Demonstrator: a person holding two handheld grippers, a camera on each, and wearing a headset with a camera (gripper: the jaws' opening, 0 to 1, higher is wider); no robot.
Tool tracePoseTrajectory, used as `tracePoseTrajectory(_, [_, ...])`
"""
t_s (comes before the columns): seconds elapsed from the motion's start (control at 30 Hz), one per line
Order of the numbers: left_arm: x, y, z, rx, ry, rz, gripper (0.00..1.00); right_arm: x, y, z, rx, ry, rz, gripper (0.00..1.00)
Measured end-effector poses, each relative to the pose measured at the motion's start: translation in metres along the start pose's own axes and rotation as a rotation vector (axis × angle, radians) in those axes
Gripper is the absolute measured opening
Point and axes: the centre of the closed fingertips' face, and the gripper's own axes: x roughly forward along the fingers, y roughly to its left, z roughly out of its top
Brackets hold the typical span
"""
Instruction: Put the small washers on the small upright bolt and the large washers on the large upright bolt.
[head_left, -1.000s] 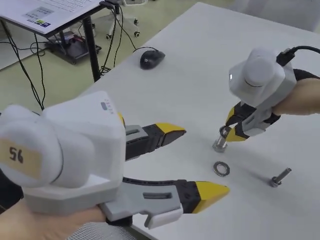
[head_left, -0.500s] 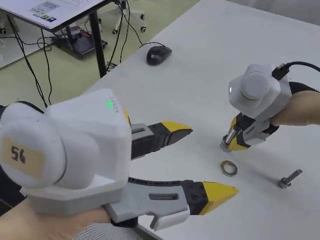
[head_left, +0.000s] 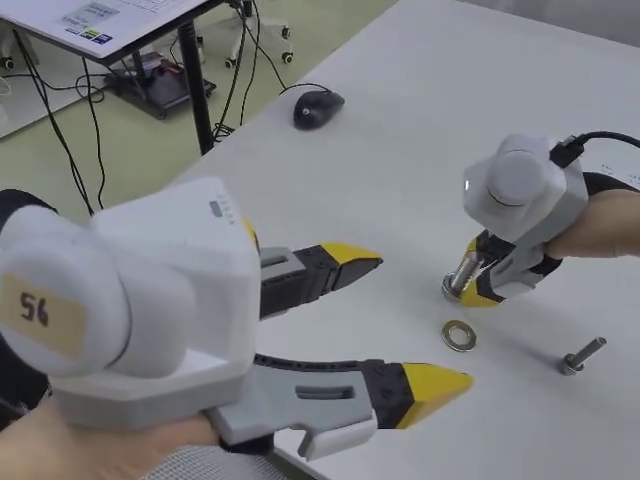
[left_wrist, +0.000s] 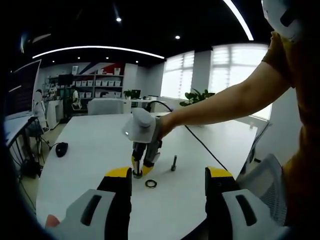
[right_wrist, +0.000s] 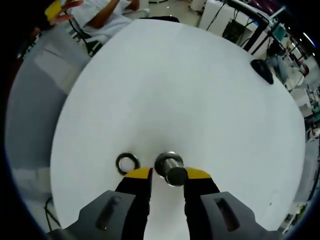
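One washer (right_wrist: 128, 162) lies flat just left of my right gripper (right_wrist: 169, 176) tips. Jaws narrow, flanking large bolt (right_wrist: 170, 169) standing between them; cannot tell if pinching. Left gripper (head_left: 415, 320) wide, empty. I judge: rise straight off bolt, no side push, then nip washer by rim.

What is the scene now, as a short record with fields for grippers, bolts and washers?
left gripper: open, above the table
right gripper: jaws flank the large bolt; grip unclear
washer: flat on table, beside large bolt
small bolt: upright, standing apart
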Motion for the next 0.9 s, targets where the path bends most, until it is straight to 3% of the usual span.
tracePoseTrajectory(0.17, [-0.001, -0.002, 0.002, 0.011, -0.002, -0.002, 0.58, -0.010, 0.004, -0.008, 0.037, -0.001, -0.012, 0.26])
tracePoseTrajectory(0.37, [-0.002, -0.008, 0.007, 0.030, -0.010, -0.008, 0.58, -0.014, 0.024, -0.018, 0.064, 0.005, -0.004, 0.26])
tracePoseTrajectory(0.57, [-0.004, -0.015, 0.009, 0.045, -0.013, -0.012, 0.58, -0.010, 0.042, -0.017, 0.069, -0.002, 0.012, 0.26])
tracePoseTrajectory(0.9, [-0.011, -0.019, 0.014, 0.050, -0.032, 0.006, 0.58, 0.005, 0.056, -0.010, 0.076, -0.011, 0.030, 0.30])
